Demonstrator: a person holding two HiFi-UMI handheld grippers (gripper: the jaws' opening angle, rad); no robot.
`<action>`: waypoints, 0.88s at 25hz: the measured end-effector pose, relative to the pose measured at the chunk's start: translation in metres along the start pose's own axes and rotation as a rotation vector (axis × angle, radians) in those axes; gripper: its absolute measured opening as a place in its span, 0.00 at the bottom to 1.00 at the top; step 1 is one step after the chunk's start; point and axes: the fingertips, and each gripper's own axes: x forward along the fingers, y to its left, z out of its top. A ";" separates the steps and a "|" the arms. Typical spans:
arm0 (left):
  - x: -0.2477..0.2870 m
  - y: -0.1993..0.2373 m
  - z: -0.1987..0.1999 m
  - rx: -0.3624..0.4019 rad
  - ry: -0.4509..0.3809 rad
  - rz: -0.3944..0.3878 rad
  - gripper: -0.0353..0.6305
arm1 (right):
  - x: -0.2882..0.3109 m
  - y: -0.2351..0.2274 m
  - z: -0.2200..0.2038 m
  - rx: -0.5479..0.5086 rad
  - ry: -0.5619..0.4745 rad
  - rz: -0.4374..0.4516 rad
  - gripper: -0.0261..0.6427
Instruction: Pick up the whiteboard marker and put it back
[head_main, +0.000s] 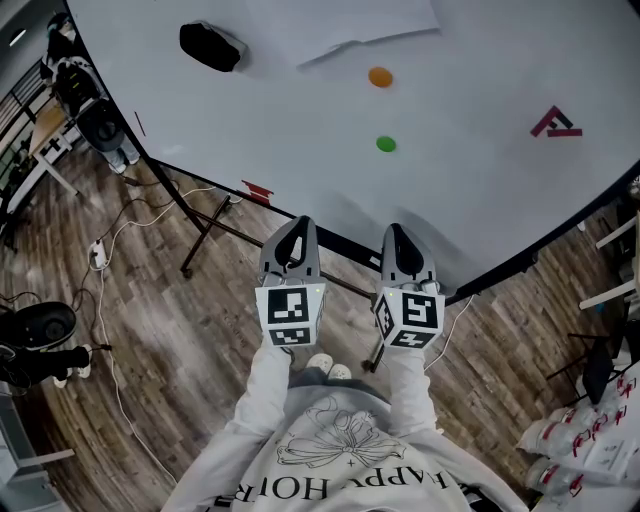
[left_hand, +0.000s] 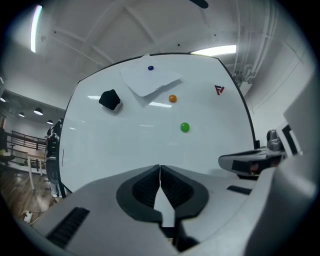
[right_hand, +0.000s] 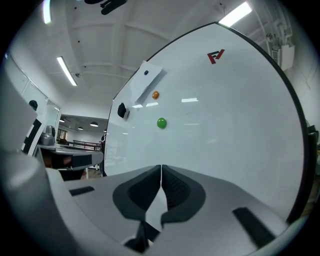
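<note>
1. Head view: both arms, in white sleeves, reach forward side by side. The left gripper (head_main: 298, 228) and right gripper (head_main: 398, 232) lie parallel with their noses near the lower edge of the board (head_main: 470, 190). I cannot tell whether they touch it. A small red thing (head_main: 257, 190) sits at that edge, left of the left gripper and apart from both. It may be the marker, but it is too small to be sure. Higher on the board are a black eraser (head_main: 210, 46), a paper sheet (head_main: 340, 25), an orange magnet (head_main: 380, 77) and a green magnet (head_main: 386, 144).
2. Left gripper view: the gripper is held level and faces the board. Its jaws are pressed together pad to pad, with nothing between them. The right gripper shows at the right edge, beside it. No marker shows here.
3. Right gripper view: this gripper is also level and faces the board at a slant. Its jaws are closed on each other and hold nothing. The green magnet sits above the line where the jaws meet.
</note>
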 end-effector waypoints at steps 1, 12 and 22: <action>0.000 0.000 0.000 0.001 0.000 0.000 0.06 | 0.000 0.000 0.000 0.000 0.001 -0.001 0.05; 0.001 -0.001 -0.002 0.001 0.003 -0.003 0.06 | -0.001 -0.007 -0.002 0.005 0.003 -0.029 0.05; 0.003 -0.004 -0.004 -0.002 0.006 -0.009 0.06 | 0.000 -0.010 -0.006 -0.001 0.014 -0.037 0.05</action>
